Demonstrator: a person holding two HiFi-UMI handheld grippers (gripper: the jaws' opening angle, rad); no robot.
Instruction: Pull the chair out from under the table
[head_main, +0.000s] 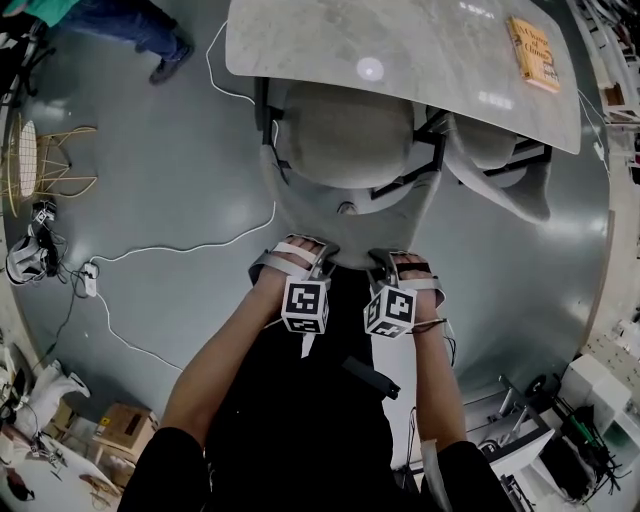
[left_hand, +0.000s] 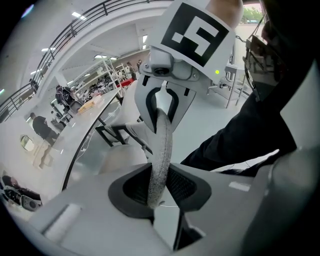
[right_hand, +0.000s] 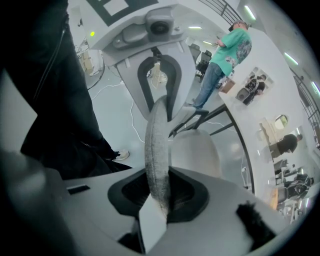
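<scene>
A grey upholstered chair (head_main: 345, 130) stands with its seat partly under the pale marble table (head_main: 400, 50), its backrest (head_main: 350, 225) toward me. My left gripper (head_main: 300, 255) and right gripper (head_main: 392, 262) sit side by side on the backrest's top edge, both pointing steeply down. In the left gripper view the speckled backrest edge (left_hand: 161, 150) runs between the jaws of the left gripper (left_hand: 160, 189), pinched by them. The right gripper view has that same edge (right_hand: 156, 150) clamped in the right gripper (right_hand: 160, 192). Each gripper view looks straight at the other gripper beyond the edge.
A second grey chair (head_main: 510, 170) is tucked under the table to the right. An orange book (head_main: 533, 52) lies on the tabletop. White cables (head_main: 180, 245) trail over the grey floor at left, near a gold wire stool (head_main: 40, 160). A person (head_main: 140, 25) stands at the far left.
</scene>
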